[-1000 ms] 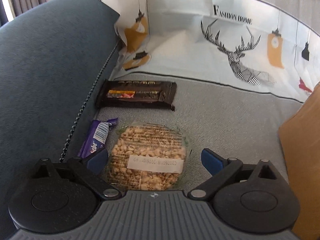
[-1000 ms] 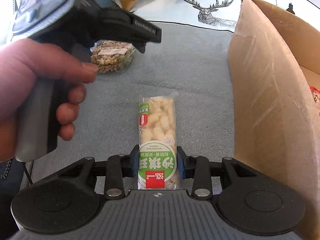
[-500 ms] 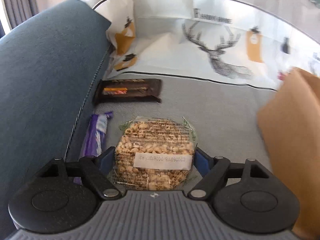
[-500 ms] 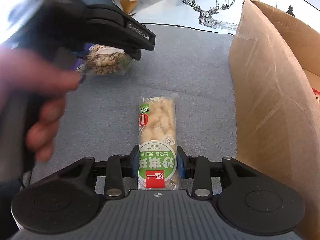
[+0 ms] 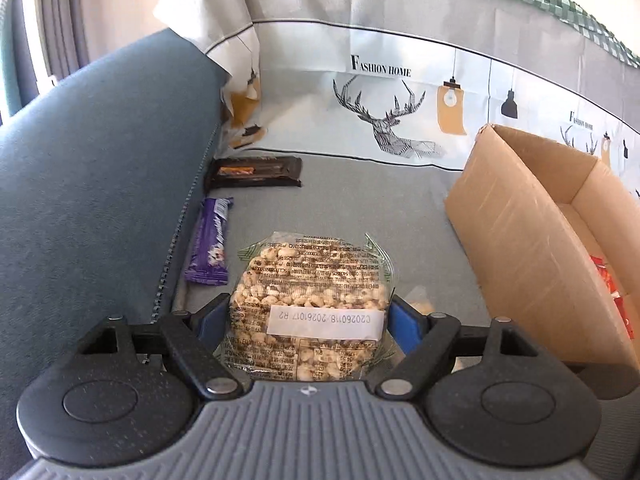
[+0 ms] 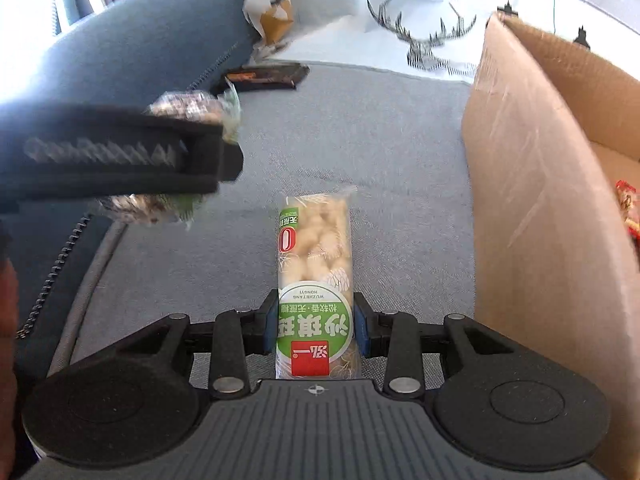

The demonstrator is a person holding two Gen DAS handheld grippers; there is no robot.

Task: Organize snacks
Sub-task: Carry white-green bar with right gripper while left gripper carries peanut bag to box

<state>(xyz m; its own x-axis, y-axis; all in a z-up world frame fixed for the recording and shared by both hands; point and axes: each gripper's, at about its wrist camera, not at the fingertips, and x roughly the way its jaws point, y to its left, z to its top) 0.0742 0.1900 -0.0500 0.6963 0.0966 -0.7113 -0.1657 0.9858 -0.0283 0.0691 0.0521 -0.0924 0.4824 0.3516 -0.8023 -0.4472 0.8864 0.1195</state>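
Note:
My left gripper is shut on a round clear pack of puffed grains, held above the grey seat. In the right wrist view that pack hangs at the left, blurred, behind the left gripper's black fingers. My right gripper is shut on the near end of a long green-labelled snack pack, whose far end points forward over the seat. An open cardboard box stands to the right, its wall close beside the right gripper.
A purple bar and a dark brown bar lie by the blue sofa arm. Red packets lie inside the box. A deer-print cloth covers the sofa back.
The left gripper's jaws closed on the puffed-grain pack, then lifted it off the seat and carried it rightward, bringing the box into view. The right gripper kept its hold and barely moved.

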